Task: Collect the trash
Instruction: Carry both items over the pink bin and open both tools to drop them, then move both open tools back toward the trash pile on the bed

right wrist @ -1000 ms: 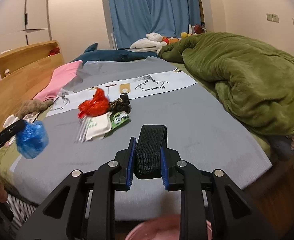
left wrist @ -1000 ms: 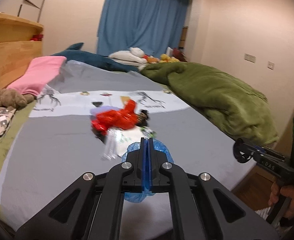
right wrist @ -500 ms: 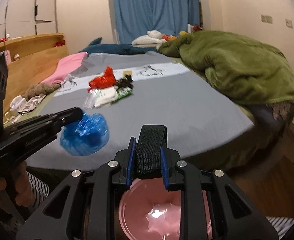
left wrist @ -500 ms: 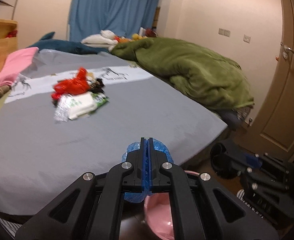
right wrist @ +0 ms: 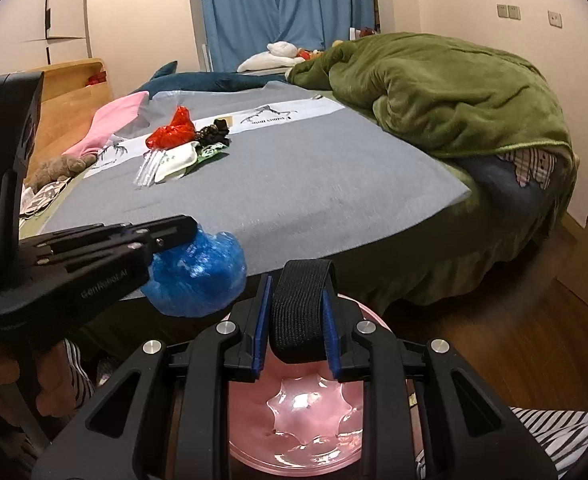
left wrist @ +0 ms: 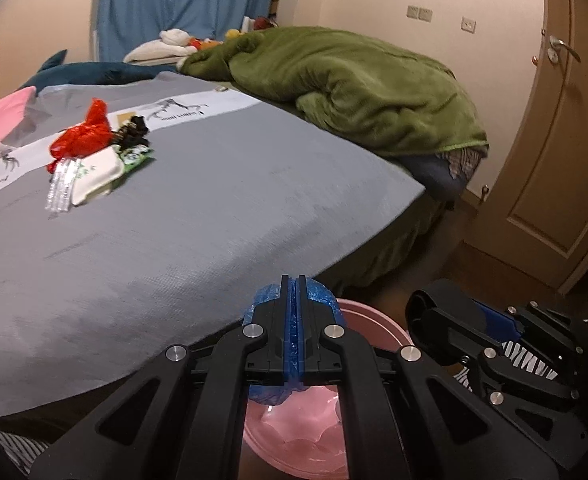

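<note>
Trash, blue crumpled plastic bag: pinched in the closed left gripper, held over the pink bin on the floor. Black elastic strap: clamped in the right gripper above the same bin. Remaining wrappers: piled on the grey bed, well apart.

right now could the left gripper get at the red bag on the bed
Probably not yet: the left gripper is shut on a blue bag over the pink bin, off the bed's edge, and the red bag lies far up the bed.
</note>
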### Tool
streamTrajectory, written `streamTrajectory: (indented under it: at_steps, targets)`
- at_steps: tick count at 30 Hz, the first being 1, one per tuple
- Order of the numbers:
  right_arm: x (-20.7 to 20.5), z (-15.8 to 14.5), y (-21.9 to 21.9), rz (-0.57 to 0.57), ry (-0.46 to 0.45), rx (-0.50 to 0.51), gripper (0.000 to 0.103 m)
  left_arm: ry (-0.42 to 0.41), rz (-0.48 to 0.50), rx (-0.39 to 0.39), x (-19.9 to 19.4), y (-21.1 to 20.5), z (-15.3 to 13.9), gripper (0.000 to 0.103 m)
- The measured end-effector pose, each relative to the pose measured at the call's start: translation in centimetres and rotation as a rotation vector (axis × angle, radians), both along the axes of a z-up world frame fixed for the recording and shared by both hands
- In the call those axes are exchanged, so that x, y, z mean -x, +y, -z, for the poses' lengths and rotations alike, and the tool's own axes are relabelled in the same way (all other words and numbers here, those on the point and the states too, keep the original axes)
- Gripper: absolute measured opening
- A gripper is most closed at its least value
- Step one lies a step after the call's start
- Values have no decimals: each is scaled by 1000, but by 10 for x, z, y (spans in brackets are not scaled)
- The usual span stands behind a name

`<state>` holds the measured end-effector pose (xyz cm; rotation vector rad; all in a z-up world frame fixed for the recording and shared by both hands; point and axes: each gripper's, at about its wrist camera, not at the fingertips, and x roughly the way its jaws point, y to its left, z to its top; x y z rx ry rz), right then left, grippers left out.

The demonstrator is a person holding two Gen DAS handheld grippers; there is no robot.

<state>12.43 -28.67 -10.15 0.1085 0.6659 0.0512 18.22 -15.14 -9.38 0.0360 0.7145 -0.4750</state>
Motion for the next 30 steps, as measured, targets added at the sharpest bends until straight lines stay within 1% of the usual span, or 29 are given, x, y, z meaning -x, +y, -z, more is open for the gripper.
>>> streamTrajectory:
  at_steps: [10,17,18,19,20,21,22,25,27,29,30]
  targets:
    - [-8,31,-17,28,96,-43,25,57,33,-31,-7,-20,22,2]
    - [-12,39,-21,28,120,-49,26,98,42,-38,-13,-26,36,2]
    - [-12,40,-22,30,125,-52,27,104,42,-43,-13,-27,37,3]
    - [-13,41,-22,36,127,-50,30,107,39,-42,-13,-27,38,9]
    - [-13,42,-23,43,126,-46,37,111,38,-40,-14,-27,39,15]
    - [-13,42,-23,48,124,-46,41,112,31,-40,-14,-27,39,36]
    - [-12,42,-25,54,121,-50,46,106,10,-48,-14,-27,39,60]
    - [-11,41,-26,64,114,-51,54,84,-32,-37,-14,-22,35,78]
    - [-12,40,-26,69,111,-48,58,91,-44,-40,-16,-20,34,85]
    - [-12,40,-27,72,112,-52,65,83,-61,-49,-16,-17,33,86]
    - [-12,39,-27,76,109,-51,67,83,-68,-59,-17,-17,33,89]
